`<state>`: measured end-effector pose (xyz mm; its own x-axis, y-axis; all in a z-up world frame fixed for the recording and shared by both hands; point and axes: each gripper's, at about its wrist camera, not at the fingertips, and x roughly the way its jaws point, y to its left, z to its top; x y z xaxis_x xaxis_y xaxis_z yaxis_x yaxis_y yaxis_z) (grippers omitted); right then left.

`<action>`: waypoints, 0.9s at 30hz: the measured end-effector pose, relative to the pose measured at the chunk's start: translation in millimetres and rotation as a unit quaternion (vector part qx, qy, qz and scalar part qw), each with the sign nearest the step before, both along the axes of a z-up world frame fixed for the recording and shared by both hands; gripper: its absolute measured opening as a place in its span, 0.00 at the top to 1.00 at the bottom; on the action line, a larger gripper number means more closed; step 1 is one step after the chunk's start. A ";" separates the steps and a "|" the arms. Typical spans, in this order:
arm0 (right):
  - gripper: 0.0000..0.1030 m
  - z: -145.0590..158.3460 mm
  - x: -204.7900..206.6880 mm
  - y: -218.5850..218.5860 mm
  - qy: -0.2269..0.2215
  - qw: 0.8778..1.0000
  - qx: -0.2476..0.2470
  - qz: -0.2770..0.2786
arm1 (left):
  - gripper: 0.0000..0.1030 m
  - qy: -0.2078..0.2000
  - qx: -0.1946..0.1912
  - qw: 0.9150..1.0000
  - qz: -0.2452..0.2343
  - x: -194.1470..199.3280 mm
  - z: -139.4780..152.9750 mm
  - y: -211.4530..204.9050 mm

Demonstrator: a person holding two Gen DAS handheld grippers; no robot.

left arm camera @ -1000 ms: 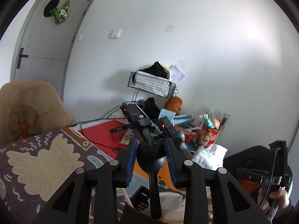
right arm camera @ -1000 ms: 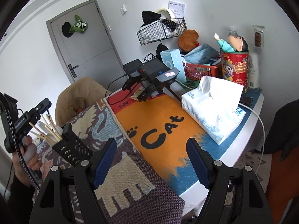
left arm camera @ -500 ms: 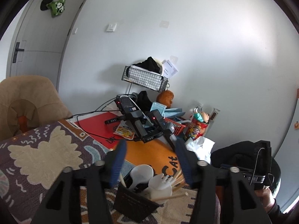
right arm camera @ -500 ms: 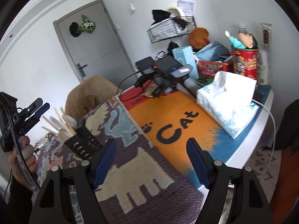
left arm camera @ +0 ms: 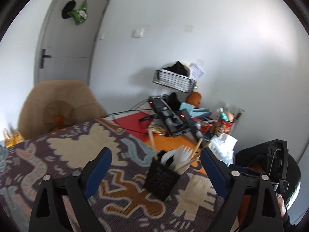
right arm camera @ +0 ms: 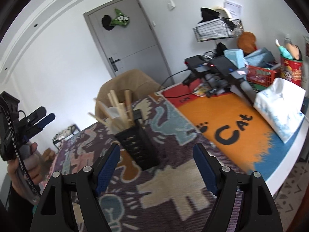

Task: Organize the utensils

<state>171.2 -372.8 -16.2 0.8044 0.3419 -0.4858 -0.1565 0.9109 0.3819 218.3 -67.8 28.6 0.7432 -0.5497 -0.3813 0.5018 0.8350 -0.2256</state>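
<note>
Left gripper (left arm camera: 155,157) angled slightly downward over patterned mat (left arm camera: 81,154), jaws just opened wide and empty, black utensil holder (left arm camera: 161,179) low in the frame centre between the blue pads (left arm camera: 99,171), untouched. Right gripper (right arm camera: 156,157) likewise tilted down, jaws spread a little wider, nothing gripped, holder standing on the mat just beyond the fingertips. Black spoon clamped in the left jaws a second ago gone from them; holder with white spoons (left arm camera: 179,155) and wooden sticks (right arm camera: 115,106) now larger in both views.

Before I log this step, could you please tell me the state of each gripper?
Left gripper: open, jaws just opened wide, holding nothing; the holder stands beyond it.
Right gripper: open, jaws just widened, empty.
</note>
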 end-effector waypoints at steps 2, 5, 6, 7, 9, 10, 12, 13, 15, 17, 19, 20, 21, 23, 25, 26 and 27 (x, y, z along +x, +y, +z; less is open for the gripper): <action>0.15 3.4 -2.1 8.9 -0.004 1.000 -0.001 0.006 | 0.02 -0.008 0.002 1.000 0.023 -13.5 2.5 13.9; 0.13 9.7 -6.0 20.2 -0.010 1.000 -0.003 0.016 | 0.01 -0.010 0.006 0.999 0.049 -27.1 3.6 30.8; 0.11 12.1 -7.1 24.0 -0.011 1.000 -0.006 0.017 | 0.01 -0.010 0.007 0.998 0.057 -31.4 4.0 35.9; 0.09 14.6 -8.1 27.9 -0.012 1.000 -0.008 0.018 | 0.01 -0.010 0.008 0.998 0.064 -35.9 4.2 40.9; 0.03 19.2 -11.0 33.7 -0.015 1.000 -0.007 0.022 | 0.01 -0.012 0.009 0.997 0.080 -44.6 5.3 49.9; 0.02 22.0 -12.3 37.5 -0.017 1.000 -0.007 0.025 | 0.01 -0.013 0.009 0.996 0.088 -48.7 6.2 54.1; 0.00 26.5 -14.7 45.7 -0.017 0.999 -0.010 0.033 | 0.01 -0.016 0.009 0.994 0.105 -59.1 8.2 63.0; 0.00 28.6 -15.9 50.5 -0.016 0.999 -0.014 0.037 | 0.01 -0.019 0.009 0.993 0.115 -64.2 9.6 67.0; 0.00 32.4 -19.3 59.9 -0.016 0.999 -0.023 0.043 | 0.01 -0.024 0.009 0.990 0.136 -73.5 13.0 73.7; 0.00 35.9 -23.9 67.3 -0.019 0.998 -0.027 0.048 | 0.00 -0.023 0.004 0.988 0.150 -81.3 15.6 78.9; 0.00 39.2 -28.8 72.9 -0.020 0.998 -0.030 0.052 | 0.01 -0.020 0.004 0.987 0.162 -89.9 17.4 82.7; 0.00 40.7 -31.1 75.5 -0.020 0.998 -0.032 0.054 | 0.01 -0.020 0.011 0.985 0.169 -94.5 18.0 82.8; 0.00 42.2 -33.7 78.4 -0.019 0.998 -0.034 0.057 | 0.01 -0.020 0.015 0.985 0.173 -97.6 17.9 82.8; 0.00 44.2 -38.2 83.2 -0.017 0.997 -0.036 0.062 | 0.00 -0.014 0.026 0.982 0.187 -105.3 16.9 83.9; 0.00 46.0 -41.3 87.8 -0.016 0.997 -0.037 0.067 | 0.01 -0.014 0.033 0.980 0.195 -113.9 15.7 86.8; 0.00 46.6 -43.0 90.2 -0.014 0.997 -0.038 0.069 | 0.01 -0.011 0.033 0.979 0.199 -117.7 15.2 88.4; 0.00 47.0 -44.4 92.1 -0.012 0.997 -0.038 0.071 | 0.01 -0.007 0.033 0.979 0.202 -121.3 14.7 89.9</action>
